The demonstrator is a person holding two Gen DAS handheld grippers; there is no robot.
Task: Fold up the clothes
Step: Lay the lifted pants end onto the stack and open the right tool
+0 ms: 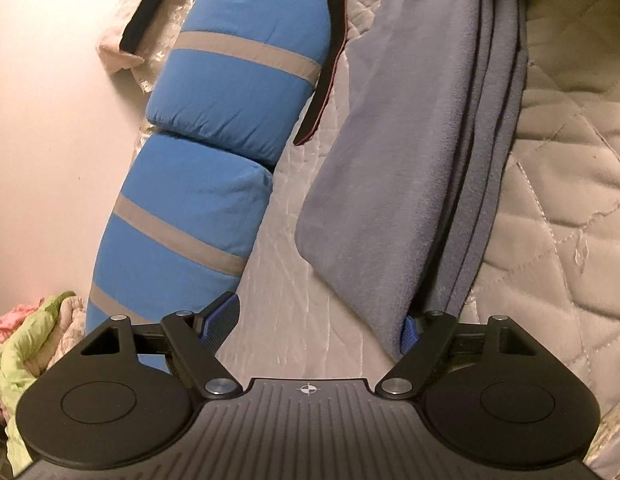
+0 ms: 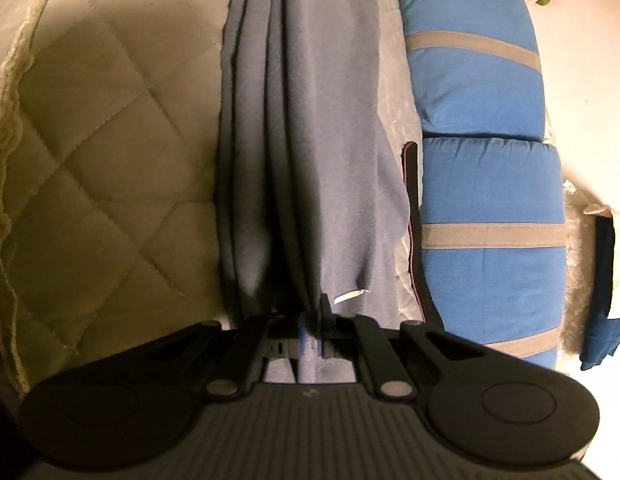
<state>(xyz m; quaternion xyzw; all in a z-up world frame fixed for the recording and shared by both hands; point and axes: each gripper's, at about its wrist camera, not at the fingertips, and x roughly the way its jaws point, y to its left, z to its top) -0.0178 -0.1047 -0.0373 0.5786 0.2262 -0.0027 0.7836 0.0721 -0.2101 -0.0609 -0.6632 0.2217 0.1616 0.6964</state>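
Right wrist view, nearest first: the right claw (image 2: 310,326) has its two blue pads close together with the near end of the grey-blue garment (image 2: 310,128) between them; whether the pads press on the cloth or have let go cannot be told, since the gap is narrow and partly shaded. A small white tag (image 2: 350,296) sits on the cloth just beyond the fingertips. In the left wrist view the left claw (image 1: 314,326) stands wide apart and grips nothing, though the opposite end of the garment (image 1: 398,152) drapes over and hides most of its right-hand pad (image 1: 408,334). The garment lies on the quilted bed cover (image 2: 102,128), already gathered lengthwise into a long narrow band of several stacked layers, whose edges show as parallel dark lines. Its long axis runs straight from one claw toward the other, roughly parallel to the blue pillows with grey stripes (image 2: 482,92) beside it, and a dark strap (image 2: 416,220) lies between band and pillows. As a judgement, the lengthwise folds look done; what seems left is bringing one end over the other to shorten the band. Farther off, a crumpled pile of green and pink cloth (image 1: 26,340) may be more clothing to fold.
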